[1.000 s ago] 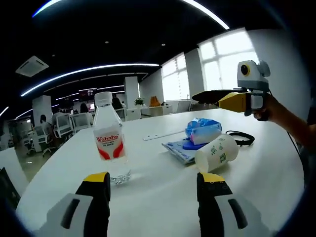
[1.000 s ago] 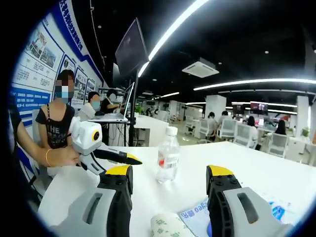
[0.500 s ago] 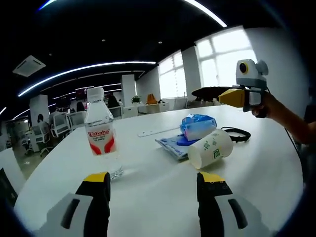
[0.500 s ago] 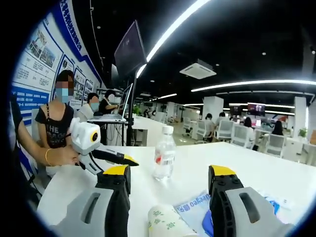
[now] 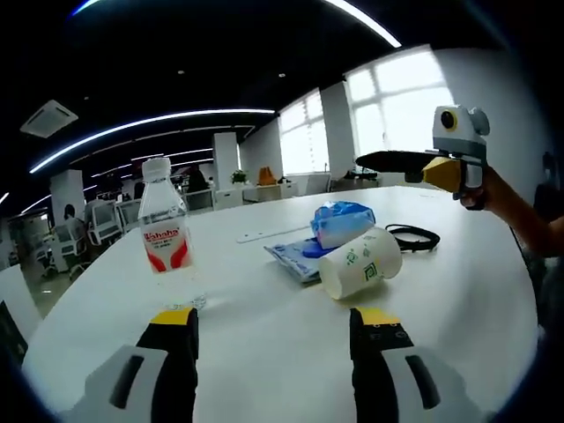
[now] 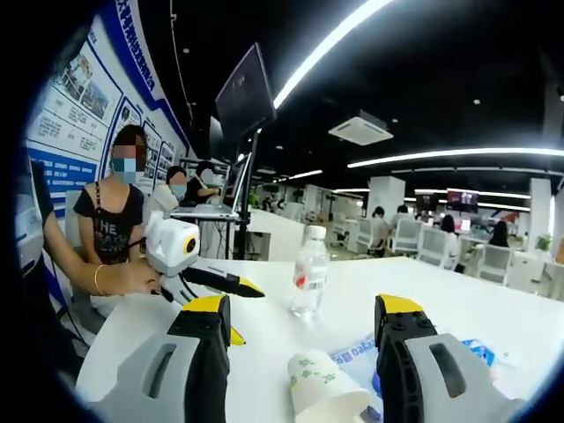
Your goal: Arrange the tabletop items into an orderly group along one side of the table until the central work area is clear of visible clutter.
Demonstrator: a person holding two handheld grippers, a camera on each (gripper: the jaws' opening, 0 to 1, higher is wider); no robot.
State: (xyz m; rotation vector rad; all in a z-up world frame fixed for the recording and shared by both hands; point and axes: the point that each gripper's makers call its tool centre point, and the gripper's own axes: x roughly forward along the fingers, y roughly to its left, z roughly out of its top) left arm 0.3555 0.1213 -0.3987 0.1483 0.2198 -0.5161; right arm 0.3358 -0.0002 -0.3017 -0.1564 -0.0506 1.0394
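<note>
Left gripper view: white table (image 5: pixel 264 326) across the lower frame. Water bottle (image 5: pixel 164 231), upright, left of centre, above the left jaw. Paper cup (image 5: pixel 359 263), on its side, right of centre, above the right jaw. Blue packet (image 5: pixel 339 220) resting on a blue leaflet (image 5: pixel 289 257), just behind the cup. Black cable (image 5: pixel 412 236), right of the cup. Left gripper (image 5: pixel 274 322), jaws spread, holding nothing. Right gripper (image 5: pixel 401 162), upper right; jaw state cannot be told.

Right gripper view: right gripper (image 6: pixel 304 306), jaws spread, holding nothing. Cup (image 6: pixel 324 386) at bottom centre between the jaws. Bottle (image 6: pixel 309 272) at centre, beyond. Left gripper (image 6: pixel 240 288) at left, held in a hand (image 6: pixel 125 280), jaws spread. Monitor (image 6: pixel 244 95) on a stand, upper left.
</note>
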